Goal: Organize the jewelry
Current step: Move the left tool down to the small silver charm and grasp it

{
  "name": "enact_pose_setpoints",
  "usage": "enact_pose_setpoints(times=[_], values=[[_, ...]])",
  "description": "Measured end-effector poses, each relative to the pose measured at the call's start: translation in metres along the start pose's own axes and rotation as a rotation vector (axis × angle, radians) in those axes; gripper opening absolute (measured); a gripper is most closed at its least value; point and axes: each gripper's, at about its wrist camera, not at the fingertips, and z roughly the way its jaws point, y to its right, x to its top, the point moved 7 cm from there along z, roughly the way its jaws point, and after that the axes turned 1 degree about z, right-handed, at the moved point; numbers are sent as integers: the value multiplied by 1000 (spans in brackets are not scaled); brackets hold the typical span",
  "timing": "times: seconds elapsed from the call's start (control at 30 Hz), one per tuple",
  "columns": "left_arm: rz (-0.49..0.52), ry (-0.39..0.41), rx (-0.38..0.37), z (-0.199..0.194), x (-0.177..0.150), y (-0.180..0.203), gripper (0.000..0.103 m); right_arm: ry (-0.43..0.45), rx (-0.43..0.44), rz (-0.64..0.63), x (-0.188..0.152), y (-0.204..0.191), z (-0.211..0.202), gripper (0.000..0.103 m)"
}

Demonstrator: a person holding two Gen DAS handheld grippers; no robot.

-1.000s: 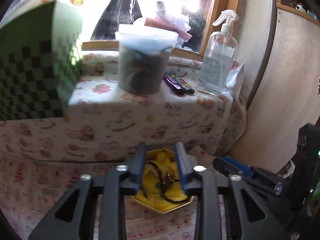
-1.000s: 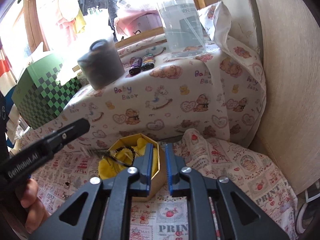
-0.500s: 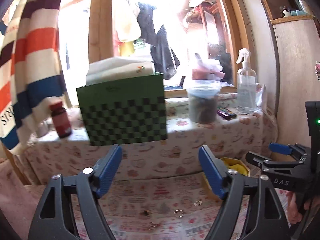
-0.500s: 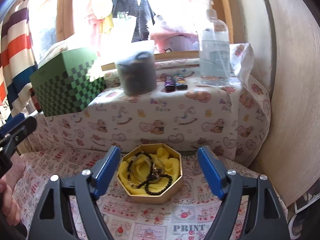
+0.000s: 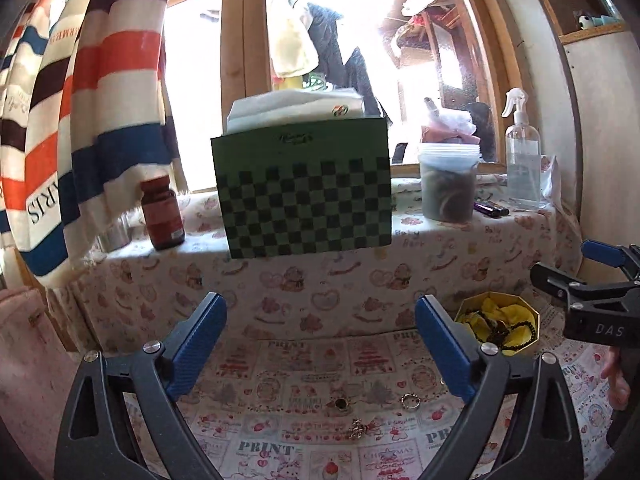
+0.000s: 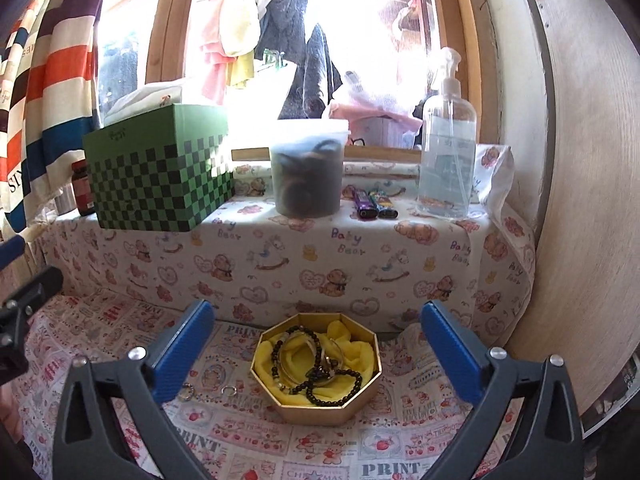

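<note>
Sunlit window (image 5: 320,40), printed cloth (image 6: 280,452), octagonal jewelry box (image 6: 316,408)

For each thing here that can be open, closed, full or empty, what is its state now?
Left gripper: open, nothing between the jaws, which have just been opening.
Right gripper: open, holding nothing, jaws also just opened.
Octagonal box: no lid on, holds yellow cloth and bead bracelets.
Tub: lid on, dark contents.
Spray bottle: upright, partly filled.
Rings: loose on the cloth.
</note>
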Motion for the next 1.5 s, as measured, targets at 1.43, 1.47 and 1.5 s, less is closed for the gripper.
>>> enact_pose_setpoints(times=[1.43, 1.47, 1.5], values=[[-215, -574, -272, 63, -102, 17, 12, -187, 55, -9, -35, -25, 29, 103], [-210, -570, -268, 65, -102, 18, 12, -190, 55, -9, -36, -25, 30, 103], [-196, -569, -258, 66, -103, 19, 12, -193, 56, -9, -36, -25, 30, 103]])
